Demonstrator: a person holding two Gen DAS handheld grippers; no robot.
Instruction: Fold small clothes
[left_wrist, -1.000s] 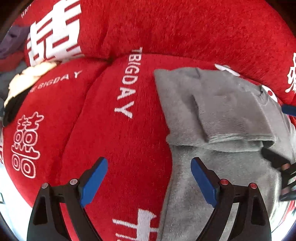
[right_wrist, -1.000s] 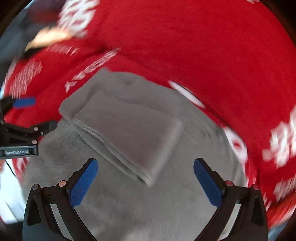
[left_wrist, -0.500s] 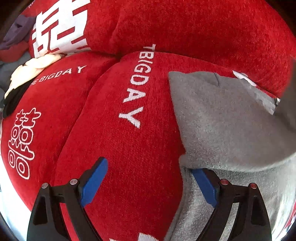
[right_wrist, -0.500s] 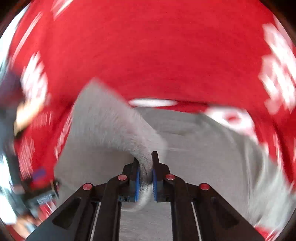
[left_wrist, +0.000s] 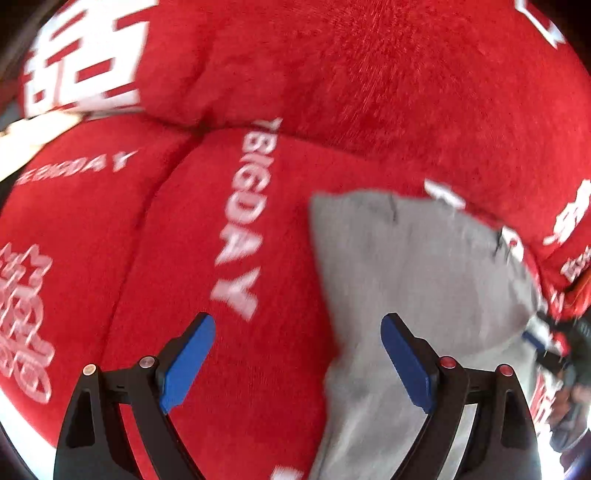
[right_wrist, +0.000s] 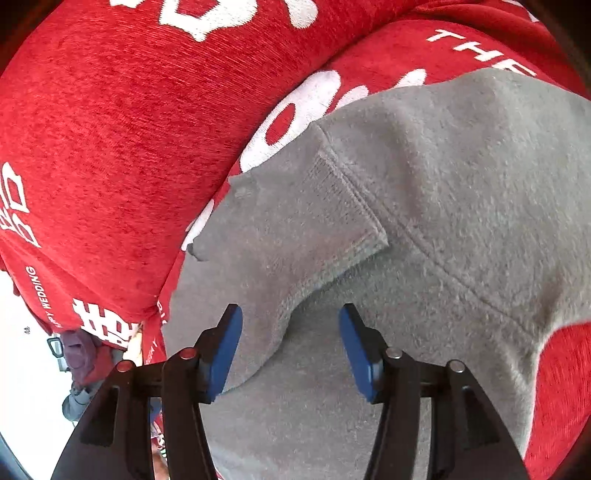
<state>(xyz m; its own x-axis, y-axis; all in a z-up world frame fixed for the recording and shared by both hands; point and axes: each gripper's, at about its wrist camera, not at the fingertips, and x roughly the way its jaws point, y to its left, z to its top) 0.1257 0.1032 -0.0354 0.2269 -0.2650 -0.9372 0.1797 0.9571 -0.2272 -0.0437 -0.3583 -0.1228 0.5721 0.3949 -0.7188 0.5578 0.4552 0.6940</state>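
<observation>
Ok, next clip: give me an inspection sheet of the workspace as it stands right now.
Surface: red plush cushions with white lettering, creased between cushions.
Job's things: small grey fleece garment, partly folded, a ribbed cuffed flap laid over its body.
Clutter: purple and dark cloth bundle at the cushion edge.
Grippers: left gripper open above the cushion and garment edge; right gripper open, the flap's edge between its fingers, not clamped.
Cables: nothing seen.
Surroundings: bright white area at the lower left of the right wrist view; detail unclear.

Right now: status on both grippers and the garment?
Left gripper open, empty. Right gripper open over folded sleeve. Grey garment on red cushion. Nothing blocking.
</observation>
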